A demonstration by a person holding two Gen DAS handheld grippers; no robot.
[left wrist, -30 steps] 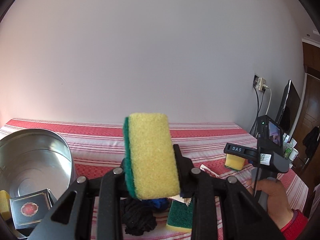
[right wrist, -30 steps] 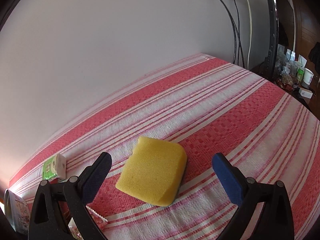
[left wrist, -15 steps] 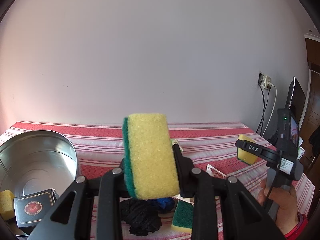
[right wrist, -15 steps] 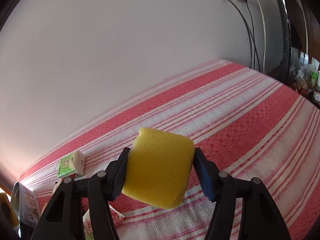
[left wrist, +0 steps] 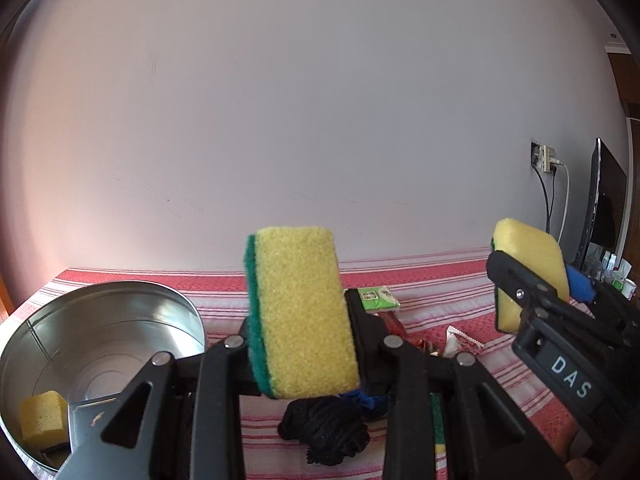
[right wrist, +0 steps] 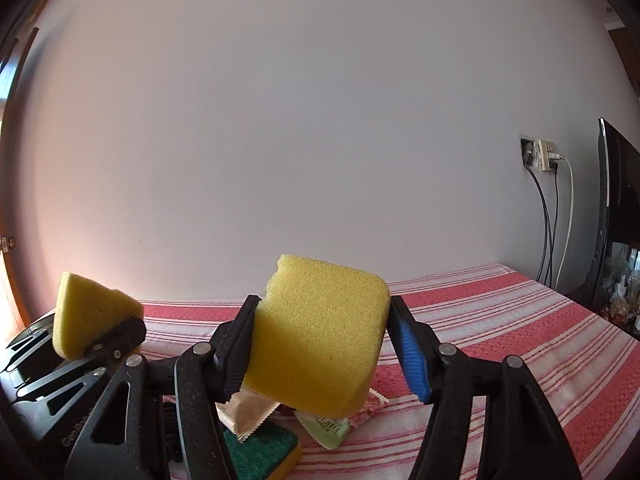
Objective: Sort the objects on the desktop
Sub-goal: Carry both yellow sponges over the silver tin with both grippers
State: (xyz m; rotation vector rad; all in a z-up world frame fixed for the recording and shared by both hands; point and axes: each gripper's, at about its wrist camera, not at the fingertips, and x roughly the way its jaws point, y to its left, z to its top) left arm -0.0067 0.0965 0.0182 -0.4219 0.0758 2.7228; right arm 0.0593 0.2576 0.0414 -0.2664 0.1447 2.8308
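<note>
Your left hand-held gripper (left wrist: 302, 320) is clamped on a yellow-and-green sponge (left wrist: 300, 312), held upright above the striped surface (left wrist: 460, 280), beside the metal tin (left wrist: 100, 332). Your right hand-held gripper (right wrist: 320, 344) is closed tight on a yellow sponge (right wrist: 320, 336), lifted clear of the surface.
</note>
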